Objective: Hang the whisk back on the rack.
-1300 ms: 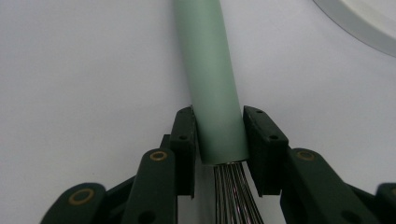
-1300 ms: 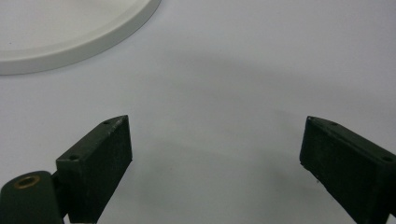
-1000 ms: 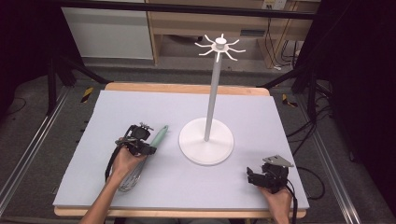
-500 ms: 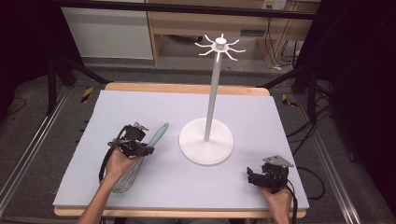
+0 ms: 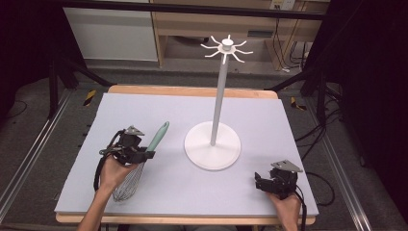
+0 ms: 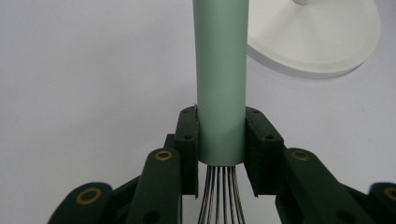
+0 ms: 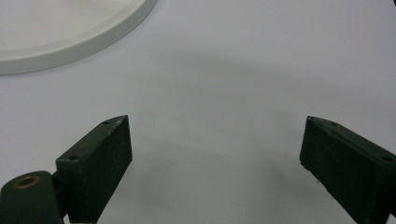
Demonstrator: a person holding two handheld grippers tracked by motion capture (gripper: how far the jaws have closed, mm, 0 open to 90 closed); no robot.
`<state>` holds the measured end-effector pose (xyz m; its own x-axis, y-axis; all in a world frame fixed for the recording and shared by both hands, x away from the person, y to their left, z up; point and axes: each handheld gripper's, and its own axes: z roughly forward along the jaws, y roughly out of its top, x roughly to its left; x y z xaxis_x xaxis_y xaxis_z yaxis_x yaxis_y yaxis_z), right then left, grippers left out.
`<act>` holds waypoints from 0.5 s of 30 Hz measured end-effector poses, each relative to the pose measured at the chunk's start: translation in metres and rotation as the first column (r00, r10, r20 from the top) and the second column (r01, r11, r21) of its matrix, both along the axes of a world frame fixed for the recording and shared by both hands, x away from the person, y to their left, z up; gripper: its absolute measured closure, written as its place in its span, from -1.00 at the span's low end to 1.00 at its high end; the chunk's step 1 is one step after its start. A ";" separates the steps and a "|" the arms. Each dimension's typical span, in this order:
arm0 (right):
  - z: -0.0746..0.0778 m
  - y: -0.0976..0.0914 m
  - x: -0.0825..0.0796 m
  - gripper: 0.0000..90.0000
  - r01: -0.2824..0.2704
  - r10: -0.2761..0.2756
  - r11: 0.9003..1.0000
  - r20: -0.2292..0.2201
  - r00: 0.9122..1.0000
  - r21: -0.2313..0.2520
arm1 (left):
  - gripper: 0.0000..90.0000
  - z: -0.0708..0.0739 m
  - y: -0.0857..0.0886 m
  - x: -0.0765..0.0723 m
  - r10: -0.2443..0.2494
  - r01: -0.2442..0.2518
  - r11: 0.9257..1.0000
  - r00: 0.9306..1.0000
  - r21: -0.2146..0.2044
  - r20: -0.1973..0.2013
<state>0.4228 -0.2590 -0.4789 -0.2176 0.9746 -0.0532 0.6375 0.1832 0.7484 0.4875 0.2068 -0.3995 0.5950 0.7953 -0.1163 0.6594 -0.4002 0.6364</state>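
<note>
A whisk with a pale green handle (image 5: 157, 137) and a wire head (image 5: 129, 185) is held at the left of the table. My left gripper (image 5: 144, 155) is shut on the handle's lower end, just above the wires; in the left gripper view both pads (image 6: 187, 140) press on the green handle (image 6: 220, 84). The handle points up and away toward the white hook stand (image 5: 212, 144), whose tall pole carries a ring of hooks (image 5: 227, 47). My right gripper (image 5: 260, 183) rests low at the front right, open, with bare table between its pads (image 7: 100, 163).
The pale grey table mat (image 5: 269, 120) covers a wooden tabletop. The stand's round base (image 6: 322, 37) lies just beyond the whisk handle; its rim (image 7: 70, 42) is ahead and left of my right gripper. Black frame legs and cables stand around the table.
My left gripper has lifted the whisk and drawn it slightly toward the front left; the handle now tilts up off the mat. The right gripper has stayed still.
</note>
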 end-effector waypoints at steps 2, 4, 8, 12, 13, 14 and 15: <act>0.000 0.000 0.000 -0.78 -0.001 0.001 1.000 0.001 1.000 0.000 | 0.53 0.003 0.003 -0.004 0.003 -0.003 1.000 1.000 -0.015 0.018; 0.000 0.000 0.000 -0.78 0.001 -0.001 1.000 0.001 1.000 0.001 | 0.53 0.006 0.006 -0.006 0.003 -0.002 1.000 1.000 -0.028 0.028; 0.000 0.000 0.000 -0.78 0.003 -0.003 1.000 0.001 1.000 0.001 | 0.52 0.009 0.012 -0.012 0.002 0.001 0.999 0.999 -0.052 0.051; 0.000 0.000 0.000 -0.78 0.011 -0.011 1.000 0.002 1.000 0.006 | 0.52 0.012 0.015 -0.015 0.007 -0.003 0.998 0.998 -0.066 0.066; 0.000 0.000 0.000 -0.78 0.012 -0.012 1.000 0.001 1.000 0.007 | 0.52 0.014 0.018 -0.016 0.010 -0.004 0.997 0.997 -0.077 0.079; 0.000 0.000 0.000 -0.78 0.011 -0.011 1.000 0.001 1.000 0.005 | 0.52 0.014 0.018 -0.016 0.010 -0.004 0.997 0.997 -0.077 0.079; 0.000 0.000 0.000 -0.78 0.011 -0.011 1.000 0.004 1.000 0.003 | 0.52 0.016 0.020 -0.018 0.011 -0.003 0.996 0.996 -0.089 0.090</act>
<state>0.4224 -0.2593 -0.4787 -0.2068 0.9771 -0.0507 0.6367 0.1737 0.7513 0.4691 0.2268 -0.3835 0.6006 0.7884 -0.1329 0.6003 -0.3348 0.7264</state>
